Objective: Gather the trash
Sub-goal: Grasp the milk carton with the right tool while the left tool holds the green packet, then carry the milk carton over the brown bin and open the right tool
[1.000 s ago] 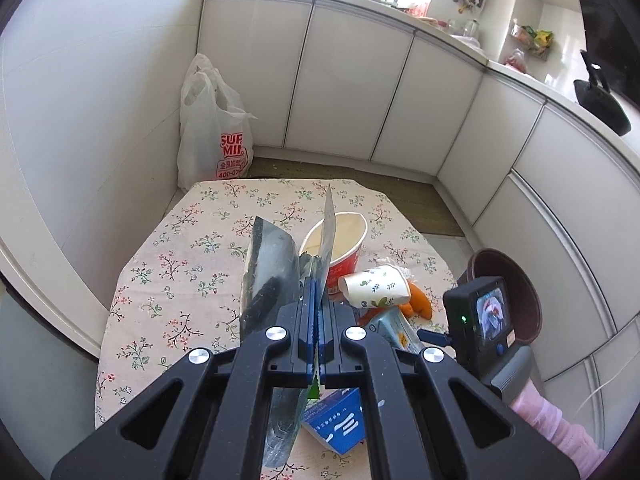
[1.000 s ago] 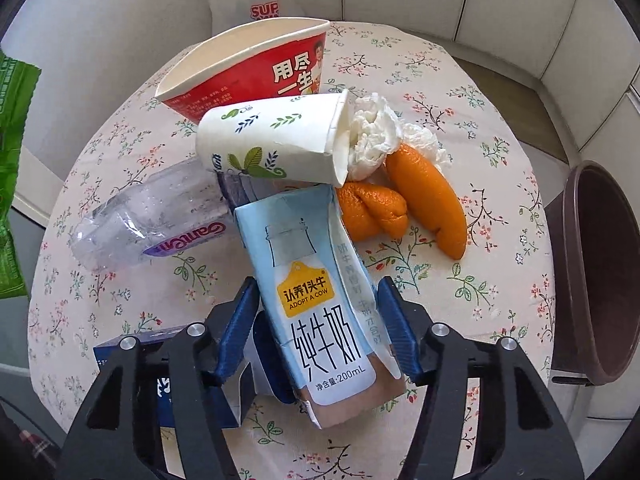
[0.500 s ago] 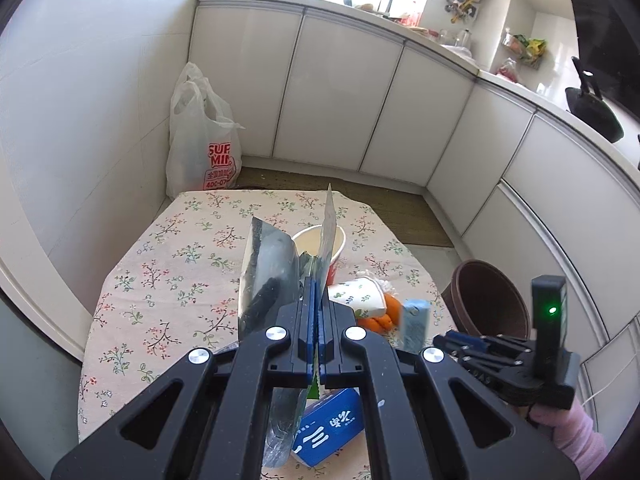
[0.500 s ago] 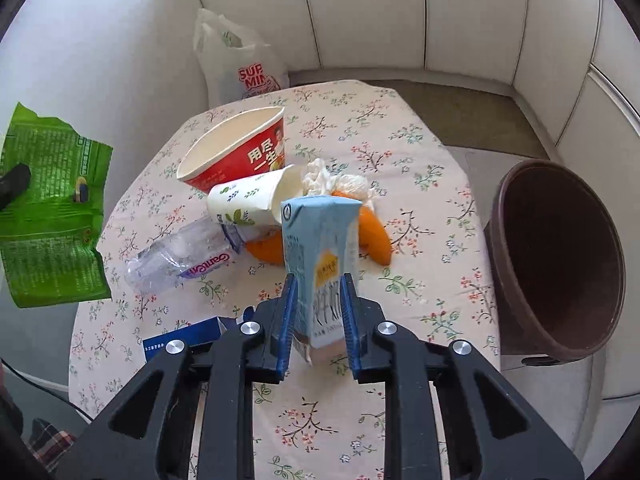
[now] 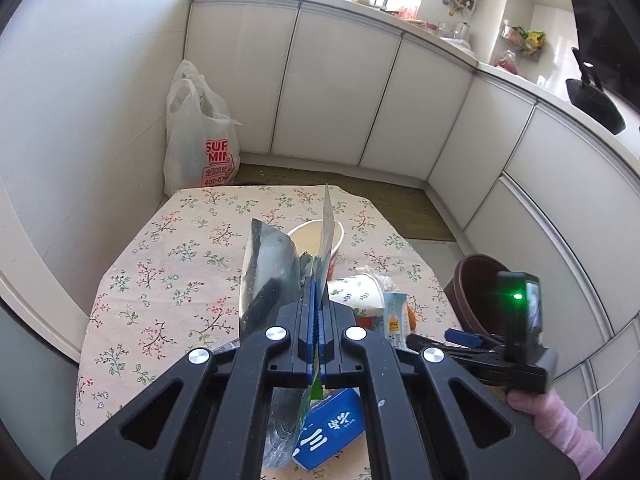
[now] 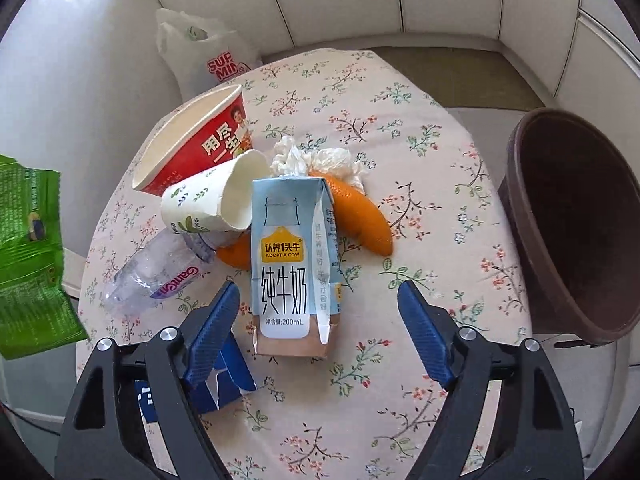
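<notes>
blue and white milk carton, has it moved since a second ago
Yes. The blue and white milk carton, lying flat before, now stands upright on the floral tablecloth, released between the open right gripper, still before the orange peel.

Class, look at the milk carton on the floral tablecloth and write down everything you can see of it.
The milk carton is a small pale-blue and white paperboard box with a brown base band, a yellow "ADOPT A COW" label, large dark Chinese characters and "200mL". It stands upright on the floral tablecloth, between the fingers of the open right tool, which do not touch it. Behind it lie a tipped paper cup, orange peel and crumpled tissue; contact with these cannot be told.
</notes>
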A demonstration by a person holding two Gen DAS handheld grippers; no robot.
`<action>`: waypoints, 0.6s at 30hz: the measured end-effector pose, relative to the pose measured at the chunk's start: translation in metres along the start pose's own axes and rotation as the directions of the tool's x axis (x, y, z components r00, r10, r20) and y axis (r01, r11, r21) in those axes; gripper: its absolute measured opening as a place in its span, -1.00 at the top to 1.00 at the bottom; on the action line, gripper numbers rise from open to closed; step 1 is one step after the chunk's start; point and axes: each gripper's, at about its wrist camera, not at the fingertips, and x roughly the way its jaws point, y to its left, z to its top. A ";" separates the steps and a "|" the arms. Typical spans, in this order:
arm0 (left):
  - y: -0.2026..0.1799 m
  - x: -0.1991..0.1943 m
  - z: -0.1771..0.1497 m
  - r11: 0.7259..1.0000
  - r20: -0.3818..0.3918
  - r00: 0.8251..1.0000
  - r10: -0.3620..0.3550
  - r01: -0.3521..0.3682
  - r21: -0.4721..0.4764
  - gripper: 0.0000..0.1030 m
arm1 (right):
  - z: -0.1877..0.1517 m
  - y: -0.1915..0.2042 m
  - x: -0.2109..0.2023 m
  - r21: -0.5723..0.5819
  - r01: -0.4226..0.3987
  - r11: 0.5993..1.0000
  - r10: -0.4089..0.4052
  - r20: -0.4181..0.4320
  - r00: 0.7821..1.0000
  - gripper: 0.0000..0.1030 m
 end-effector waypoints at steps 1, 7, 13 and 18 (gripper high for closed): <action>0.003 -0.001 0.000 1.000 0.000 1.000 0.005 -0.005 -0.001 0.98 | 0.001 0.003 0.010 0.007 0.006 1.000 -0.006 -0.012 1.000 -0.51; 0.017 -0.001 0.000 0.999 -0.003 1.000 0.015 -0.015 -0.032 0.98 | 0.004 0.012 0.040 0.045 0.010 0.999 -0.008 -0.034 0.999 -0.50; 0.017 0.000 0.001 0.999 -0.004 1.000 0.010 -0.010 -0.033 0.98 | -0.001 0.013 0.042 0.021 0.009 1.000 -0.008 -0.046 0.999 -0.08; 0.011 -0.003 0.002 1.000 0.016 1.000 0.003 -0.002 -0.031 0.98 | 0.001 0.005 0.014 0.025 0.003 1.000 -0.003 0.011 1.000 -0.08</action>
